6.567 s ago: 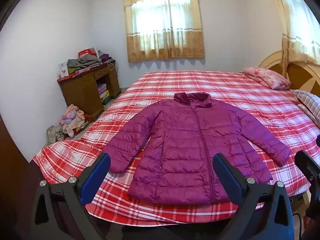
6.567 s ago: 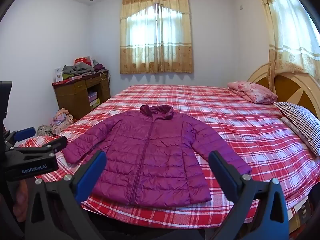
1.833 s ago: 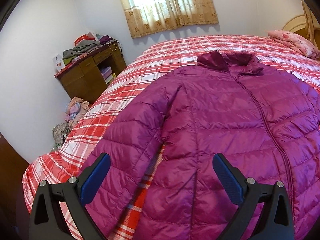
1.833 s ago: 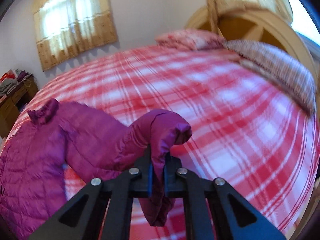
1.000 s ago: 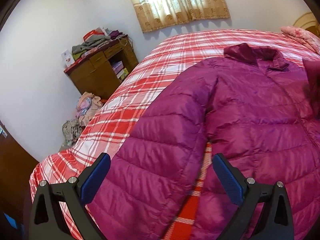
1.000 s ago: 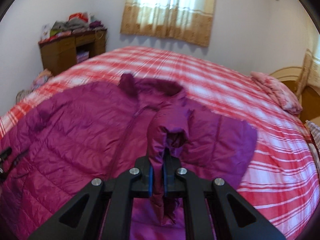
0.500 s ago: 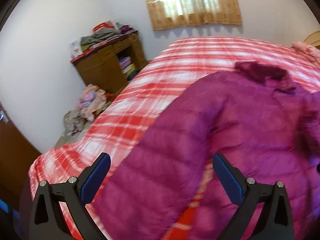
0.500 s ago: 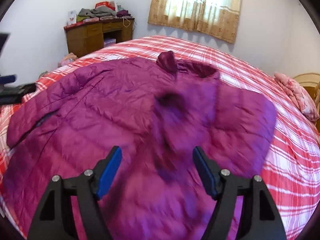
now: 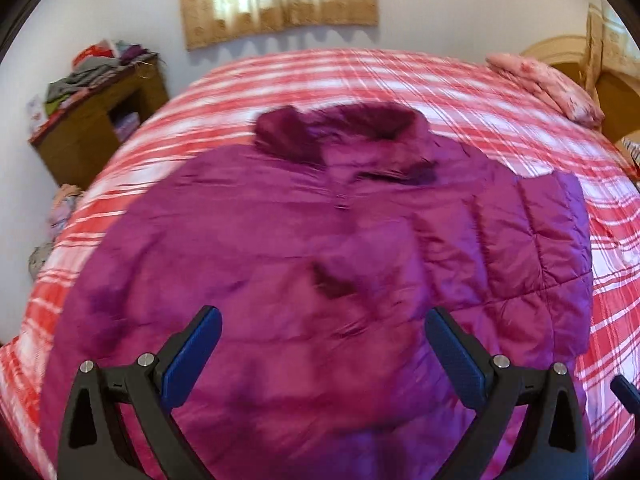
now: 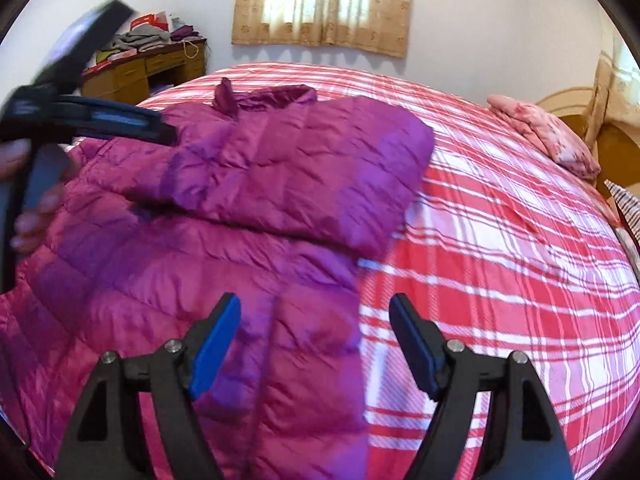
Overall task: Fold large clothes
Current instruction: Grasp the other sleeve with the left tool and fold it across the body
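A magenta quilted puffer jacket [image 9: 304, 248] lies face up on the red plaid bed [image 9: 360, 76], collar toward the window. Its right sleeve [image 10: 288, 176] is folded across the chest. My left gripper [image 9: 320, 352] is open and empty, hovering over the jacket's lower body. It also shows in the right wrist view [image 10: 80, 120] at the left, above the jacket's left side. My right gripper [image 10: 314, 340] is open and empty over the jacket's right edge, near its hem. The jacket [image 10: 168, 280] fills the left half of that view.
A pink pillow [image 9: 548, 88] and a wooden headboard [image 9: 612, 96] are at the far right. A wooden desk [image 9: 92, 116] piled with clothes stands at the left wall. More clothes lie on the floor [image 9: 60, 216] beside it. Curtains [image 10: 324, 0] cover the window.
My right gripper carried the right sleeve over the chest, let it go and pulled back toward the hem. My left gripper swung from the left sleeve toward the jacket's middle.
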{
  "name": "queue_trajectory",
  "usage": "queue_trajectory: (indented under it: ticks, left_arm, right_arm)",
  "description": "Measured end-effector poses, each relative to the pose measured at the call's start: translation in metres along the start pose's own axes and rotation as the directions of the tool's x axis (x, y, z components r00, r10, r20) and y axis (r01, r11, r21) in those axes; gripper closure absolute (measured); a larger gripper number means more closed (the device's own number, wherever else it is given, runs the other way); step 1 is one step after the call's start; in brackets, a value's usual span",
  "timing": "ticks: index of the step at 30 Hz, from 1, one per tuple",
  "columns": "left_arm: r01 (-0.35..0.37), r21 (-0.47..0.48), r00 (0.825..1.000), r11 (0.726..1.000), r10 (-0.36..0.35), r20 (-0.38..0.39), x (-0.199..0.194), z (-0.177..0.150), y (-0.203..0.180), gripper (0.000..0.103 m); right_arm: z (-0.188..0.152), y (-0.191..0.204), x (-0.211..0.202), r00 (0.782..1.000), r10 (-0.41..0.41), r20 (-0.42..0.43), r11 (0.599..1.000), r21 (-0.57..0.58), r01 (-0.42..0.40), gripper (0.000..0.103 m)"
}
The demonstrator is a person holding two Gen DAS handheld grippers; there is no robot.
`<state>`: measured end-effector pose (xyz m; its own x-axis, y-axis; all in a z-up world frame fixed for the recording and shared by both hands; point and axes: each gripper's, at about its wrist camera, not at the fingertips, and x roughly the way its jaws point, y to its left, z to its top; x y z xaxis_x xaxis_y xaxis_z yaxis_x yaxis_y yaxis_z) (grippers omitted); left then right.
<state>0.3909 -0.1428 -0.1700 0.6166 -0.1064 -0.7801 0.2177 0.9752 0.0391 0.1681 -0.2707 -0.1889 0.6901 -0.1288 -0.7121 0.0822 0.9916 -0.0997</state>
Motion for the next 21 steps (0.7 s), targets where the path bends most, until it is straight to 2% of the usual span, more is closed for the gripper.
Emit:
queue_trajectory:
  ticks: [1, 2, 3, 4, 5, 9, 14, 17, 21]
  left_arm:
    - [0.018, 0.004, 1.000, 1.000, -0.018, -0.013, 0.007, 0.000, -0.006, 0.026]
    - [0.040, 0.013, 0.998, 0.999, -0.039, -0.046, 0.017, 0.000, -0.012, 0.069]
    - [0.067, 0.009, 0.995, 0.998, -0.066, -0.079, 0.022, -0.001, -0.014, 0.084]
    - [0.092, -0.015, 0.992, 0.996, -0.093, -0.089, 0.023, -0.001, -0.012, 0.087]
    - [0.093, -0.018, 0.993, 0.996, -0.094, -0.067, 0.018, 0.000, -0.009, 0.091]
    - [0.067, 0.012, 0.997, 0.998, -0.067, 0.028, -0.022, -0.002, 0.009, 0.093]
    - [-0.016, 0.024, 0.993, 1.000, 0.013, 0.120, -0.070, -0.011, 0.052, 0.094]
    - [-0.076, 0.021, 0.991, 0.997, 0.073, 0.110, -0.073, -0.025, 0.075, 0.094]
    - [-0.170, 0.071, 0.985, 0.983, 0.167, 0.046, -0.046, -0.051, 0.081, 0.093]
  right_arm:
    - [-0.001, -0.003, 0.000, 1.000, 0.000, 0.000, 1.000, 0.007, 0.000, 0.024]
    - [-0.003, -0.006, 0.000, 1.000, -0.003, 0.000, 1.000, 0.016, 0.003, 0.024]
    - [-0.008, -0.013, -0.003, 1.000, -0.002, 0.000, 1.000, 0.019, 0.002, 0.024]
    - [-0.009, -0.016, -0.002, 1.000, -0.004, -0.002, 1.000, 0.026, 0.004, 0.025]
    - [-0.011, -0.020, -0.001, 1.000, -0.007, -0.005, 0.999, 0.033, 0.008, 0.024]
    - [-0.017, -0.029, 0.003, 1.000, -0.016, -0.016, 0.999, 0.050, 0.017, 0.024]
    - [-0.025, -0.026, 0.008, 1.000, -0.019, -0.023, 0.999, 0.044, 0.020, 0.024]
    - [-0.028, -0.022, 0.010, 0.999, -0.020, -0.027, 0.999, 0.044, 0.021, 0.024]
    - [-0.029, -0.021, 0.014, 0.999, -0.013, -0.039, 0.999, 0.041, 0.014, 0.024]
